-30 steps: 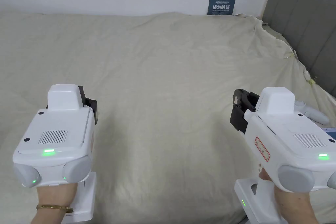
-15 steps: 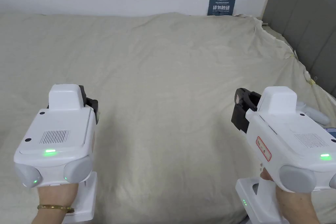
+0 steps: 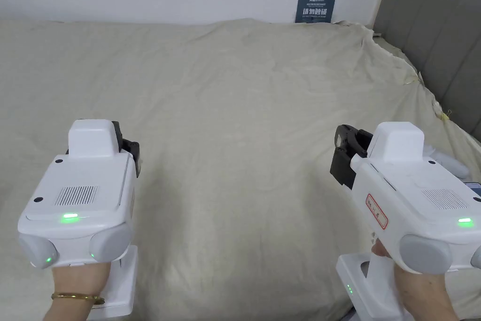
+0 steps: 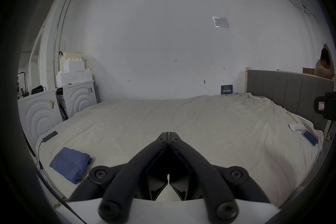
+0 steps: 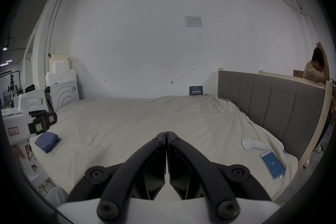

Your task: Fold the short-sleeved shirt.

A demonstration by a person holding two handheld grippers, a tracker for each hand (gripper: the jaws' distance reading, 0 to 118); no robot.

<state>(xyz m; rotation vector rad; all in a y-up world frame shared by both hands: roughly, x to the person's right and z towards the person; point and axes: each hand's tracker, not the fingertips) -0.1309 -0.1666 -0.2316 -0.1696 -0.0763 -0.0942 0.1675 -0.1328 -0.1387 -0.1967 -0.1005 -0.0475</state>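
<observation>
Left gripper view has the left tool [image 4: 169, 134] with its jaws pressed together on nothing, held above the bed [image 4: 200, 118]. The folded blue shirt [image 4: 71, 164] lies on the sheet at about eight o'clock from that tool's tips, near the bed's edge and well apart from them. In the right gripper view the right tool [image 5: 166, 133] is likewise closed and empty; the shirt [image 5: 47, 141] sits far off at nine o'clock, just below the left tool [image 5: 43, 121]. A phone [image 5: 272, 164] and a white device [image 5: 253, 144] rest at three o'clock, near the grey headboard [image 5: 272, 100].
</observation>
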